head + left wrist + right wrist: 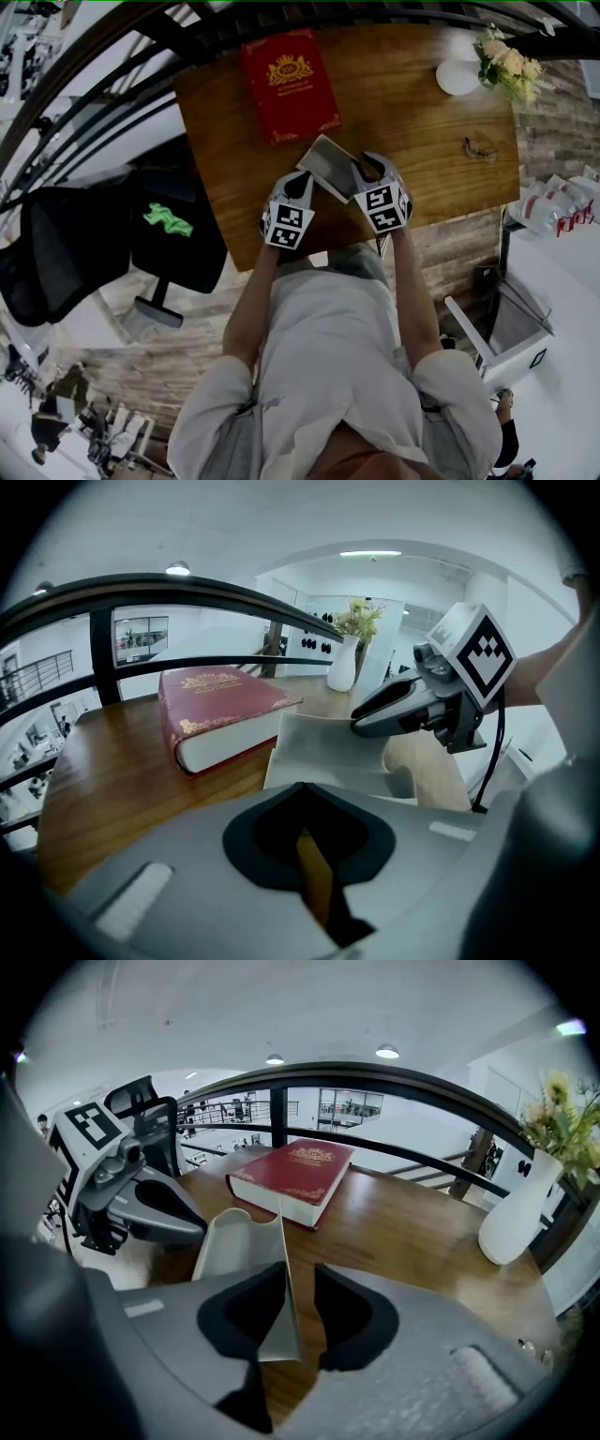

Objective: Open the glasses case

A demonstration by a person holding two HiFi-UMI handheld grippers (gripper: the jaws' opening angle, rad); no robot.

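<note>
The case (328,164) lies on the surface (422,187), just in front of a red book (289,84), with the 2 claws at its near end. It is already open: 1 grey flap (286,1288) stands up from the curved shell.

The right claw (300,1312) is part open. The flap runs between its pads, lying against 1 pad with bare wood showing beside the other, so it has no firm hold. The left claw (314,860) is closed to a sliver on a thin tan strip, which I take for the case's edge, steadying it.

The step looks like the tail of the opening. Next, the right claw should either draw clear of the flap without knocking it shut or push it fully back, while the left keeps the shell pinned.

The hinge and the inside of the case are not visible, so I cannot tell whether it is empty. In the head view the claws cover its near end. A small dark shape on the surface far right looks like glasses (480,148), too small to be sure.
</note>
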